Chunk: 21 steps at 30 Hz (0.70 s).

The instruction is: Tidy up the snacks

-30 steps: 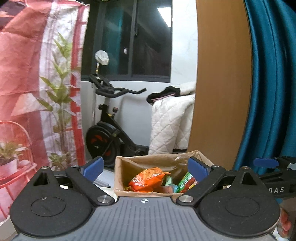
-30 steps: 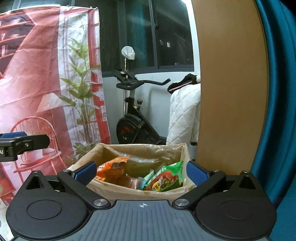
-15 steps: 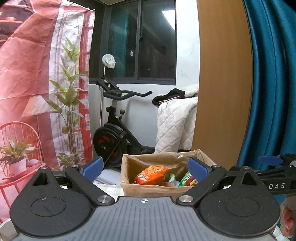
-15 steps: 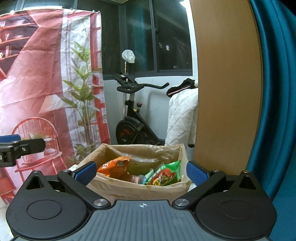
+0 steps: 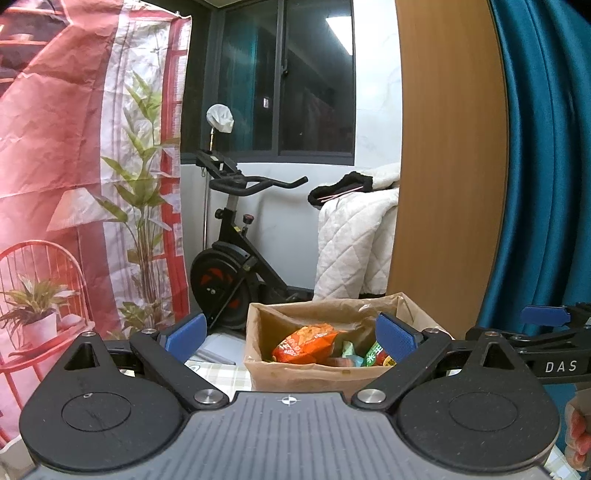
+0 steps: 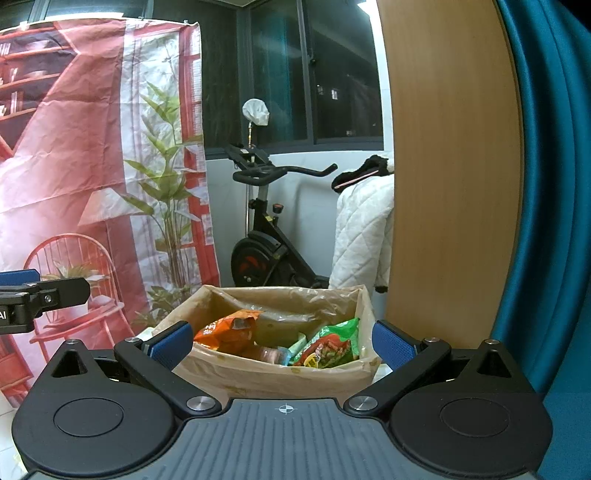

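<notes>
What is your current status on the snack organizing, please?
Left gripper open, empty. Right gripper open, empty. Orange snack bag and green snack bag lie inside the paper-lined box. Nothing blocking the box.

One box (image 6: 280, 376), one orange packet (image 6: 229, 330), one green packet (image 6: 328, 347), two grippers (image 5: 291, 334) (image 6: 282, 341).

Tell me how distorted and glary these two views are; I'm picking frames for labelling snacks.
Left wrist view: fisheye bends the wood panel and curtain; a ceiling light reflects in the window; the snacks in the box are sharp, though the open left tool partly covers them. Right wrist view: same bending, dark corners; the snacks look clear between the open right tool's fingers.
</notes>
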{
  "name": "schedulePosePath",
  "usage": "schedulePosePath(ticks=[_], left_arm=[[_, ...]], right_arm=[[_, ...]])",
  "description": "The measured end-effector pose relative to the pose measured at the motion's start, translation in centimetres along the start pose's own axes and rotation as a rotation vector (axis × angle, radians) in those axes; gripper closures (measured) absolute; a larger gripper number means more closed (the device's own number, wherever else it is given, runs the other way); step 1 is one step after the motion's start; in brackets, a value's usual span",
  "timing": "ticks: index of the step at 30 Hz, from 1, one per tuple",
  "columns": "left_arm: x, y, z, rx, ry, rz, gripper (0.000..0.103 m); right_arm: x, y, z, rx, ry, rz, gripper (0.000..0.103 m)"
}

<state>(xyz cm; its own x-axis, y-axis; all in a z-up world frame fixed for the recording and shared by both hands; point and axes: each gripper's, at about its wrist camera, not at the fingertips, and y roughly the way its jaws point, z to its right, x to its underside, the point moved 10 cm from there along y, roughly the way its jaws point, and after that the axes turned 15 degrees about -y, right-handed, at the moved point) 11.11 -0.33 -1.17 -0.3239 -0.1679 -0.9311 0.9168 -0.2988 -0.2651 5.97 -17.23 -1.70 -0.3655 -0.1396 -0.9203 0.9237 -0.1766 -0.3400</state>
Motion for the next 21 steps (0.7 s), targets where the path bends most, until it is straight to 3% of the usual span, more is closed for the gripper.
schedulePosePath(ticks=[21], left_arm=[[-0.01, -0.34, -0.39, -0.022, -0.033, 0.005, 0.004]], right_arm=[[-0.08, -0.22, -0.14, 0.002, -0.008, -0.004, 0.001]])
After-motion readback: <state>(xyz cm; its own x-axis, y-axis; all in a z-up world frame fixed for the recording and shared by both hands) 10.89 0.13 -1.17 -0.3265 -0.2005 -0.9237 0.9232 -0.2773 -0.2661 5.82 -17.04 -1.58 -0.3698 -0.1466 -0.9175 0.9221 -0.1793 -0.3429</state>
